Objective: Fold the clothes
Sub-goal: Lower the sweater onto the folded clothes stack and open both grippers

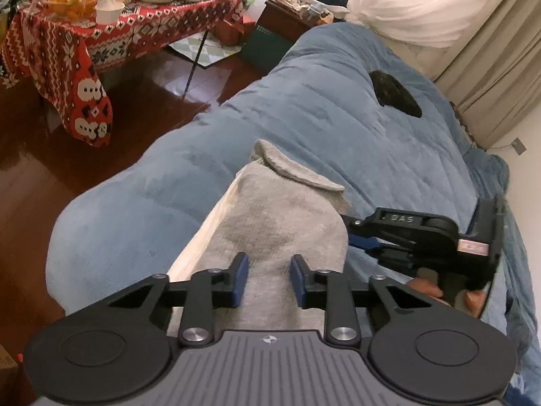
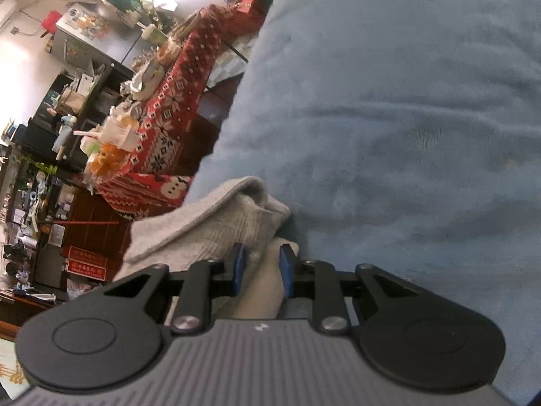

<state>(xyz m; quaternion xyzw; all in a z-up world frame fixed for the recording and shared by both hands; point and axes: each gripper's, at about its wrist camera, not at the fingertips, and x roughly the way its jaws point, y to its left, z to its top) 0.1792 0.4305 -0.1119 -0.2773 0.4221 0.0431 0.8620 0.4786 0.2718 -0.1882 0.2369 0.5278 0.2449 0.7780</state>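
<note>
While the left gripper (image 1: 268,279) hangs over the grey garment (image 1: 270,223) with its 2 blue pads spread and nothing pinched between them, the right gripper (image 2: 260,275) is the one doing the holding: in the right wrist view its pads sit either side of a bunched ridge of that same grey cloth (image 2: 216,230), clamped on it as far as I can tell, though a narrow gap shows between the pads. The garment lies on the blue blanket (image 1: 321,108) near the edge of the bed, stretched away from the left camera, with a folded-over flap at its far end and a pale, whitish band running along its left side. From the left wrist view you can see the right gripper (image 1: 351,233) coming in from the right, its tips touching the garment's right edge, and a hand (image 1: 436,291) wrapped around its handle lower down. There's a dark cloth patch (image 1: 395,93) lying further up the blanket, well apart from the grey piece. Off to the left, past the bed, there's dark wood floor (image 1: 33,176) and a table with a red patterned cloth (image 1: 67,44) crowded with cups, bowls and food. White pillows (image 1: 422,3) sit at the far end of the bed, beside beige curtains (image 1: 490,50). In the right wrist view the blanket fills most of the right side.
</note>
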